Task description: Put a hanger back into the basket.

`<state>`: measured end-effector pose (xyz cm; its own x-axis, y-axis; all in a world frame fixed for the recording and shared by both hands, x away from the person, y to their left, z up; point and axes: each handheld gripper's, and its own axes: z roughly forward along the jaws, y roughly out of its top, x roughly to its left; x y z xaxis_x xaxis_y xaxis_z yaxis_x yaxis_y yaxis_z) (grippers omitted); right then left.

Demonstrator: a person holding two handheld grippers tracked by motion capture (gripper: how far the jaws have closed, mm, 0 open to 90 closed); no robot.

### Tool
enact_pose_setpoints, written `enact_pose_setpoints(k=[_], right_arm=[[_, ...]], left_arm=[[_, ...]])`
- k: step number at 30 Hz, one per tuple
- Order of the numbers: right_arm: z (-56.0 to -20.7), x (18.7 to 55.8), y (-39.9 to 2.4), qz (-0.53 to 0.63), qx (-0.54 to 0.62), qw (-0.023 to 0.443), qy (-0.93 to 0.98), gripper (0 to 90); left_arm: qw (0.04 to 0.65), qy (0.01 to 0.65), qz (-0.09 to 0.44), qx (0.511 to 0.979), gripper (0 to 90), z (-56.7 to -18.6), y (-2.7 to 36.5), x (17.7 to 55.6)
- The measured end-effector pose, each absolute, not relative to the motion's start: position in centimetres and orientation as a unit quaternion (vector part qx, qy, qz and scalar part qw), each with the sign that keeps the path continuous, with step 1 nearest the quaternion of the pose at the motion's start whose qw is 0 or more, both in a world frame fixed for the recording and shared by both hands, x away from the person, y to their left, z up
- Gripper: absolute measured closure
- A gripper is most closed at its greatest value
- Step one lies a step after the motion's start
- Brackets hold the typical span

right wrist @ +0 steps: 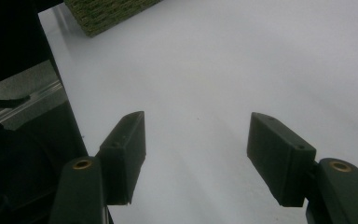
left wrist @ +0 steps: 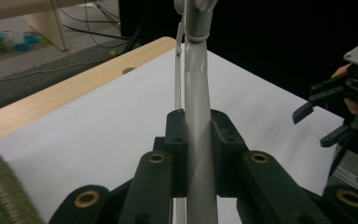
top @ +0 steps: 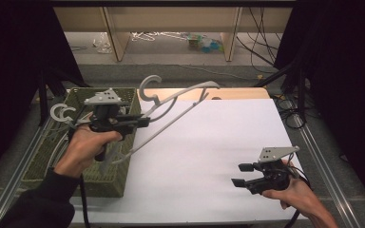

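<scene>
At the far left I see a green woven basket (top: 83, 175) sitting on the table's left edge, with pale grey hanger hooks (top: 61, 113) poking up just beyond its rim. My left gripper (top: 145, 121) is held above that basket, and its black jaws are clamped tight on the shoulder of a light grey plastic coat hanger (top: 180, 102); in the left gripper view the grey bar (left wrist: 198, 140) runs straight up between the two pads, pinched on both sides. The hanger is lifted clear of the basket and tilted, its hook (top: 148, 88) up near the basket's far right corner and its long lower bar slanting down toward the basket's inner edge. It hangs over the white sheet (top: 209, 156) covering the wooden table (top: 237, 92). Over at the right, my right gripper (top: 241, 175) hovers low near the sheet's front right corner, jaws standing apart with nothing between them, only bare white sheet (right wrist: 200, 93) in front of them
</scene>
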<state>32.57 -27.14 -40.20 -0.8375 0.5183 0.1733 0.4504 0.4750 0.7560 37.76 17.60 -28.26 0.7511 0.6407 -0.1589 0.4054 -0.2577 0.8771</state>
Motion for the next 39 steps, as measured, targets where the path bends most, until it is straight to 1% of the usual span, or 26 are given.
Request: enact_pose_setpoints(k=[4, 9, 15, 18, 20, 26, 29, 39], right_arm=[[-40.3, 32.5, -27.2, 0.427, 0.285, 0.038, 0.857, 37.9], [-40.4, 32.6, -27.2, 0.426, 0.285, 0.038, 0.858, 37.8], [-40.6, 32.5, -27.2, 0.427, 0.293, 0.038, 0.855, 34.4], [-40.7, 32.5, -27.3, 0.428, 0.293, 0.04, 0.854, 33.1], [-40.8, 32.4, -27.3, 0.427, 0.295, 0.041, 0.854, 32.6], [-41.1, 32.5, -27.1, 0.423, 0.299, 0.042, 0.854, 27.7], [-41.1, 32.5, -27.1, 0.421, 0.298, 0.043, 0.855, 26.1], [-41.1, 32.4, -27.1, 0.422, 0.299, 0.044, 0.855, 25.6]], left_arm=[[0.504, 0.352, 0.131, 0.778, 78.9, -27.7, 20.1, 37.8], [0.511, 0.377, 0.151, 0.758, 78.9, -27.7, 23.8, 37.9], [0.518, 0.405, 0.176, 0.732, 78.9, -28.5, 27.7, 38.2], [0.517, 0.414, 0.188, 0.726, 78.9, -28.9, 29.4, 38.3], [0.516, 0.411, 0.205, 0.724, 78.9, -29.3, 30.9, 38.3], [0.507, 0.415, 0.226, 0.721, 79.0, -30.1, 33.4, 38.5], [0.506, 0.417, 0.226, 0.72, 78.9, -30.8, 34.4, 38.5], [0.494, 0.429, 0.216, 0.725, 78.9, -33.4, 36.7, 38.7]])
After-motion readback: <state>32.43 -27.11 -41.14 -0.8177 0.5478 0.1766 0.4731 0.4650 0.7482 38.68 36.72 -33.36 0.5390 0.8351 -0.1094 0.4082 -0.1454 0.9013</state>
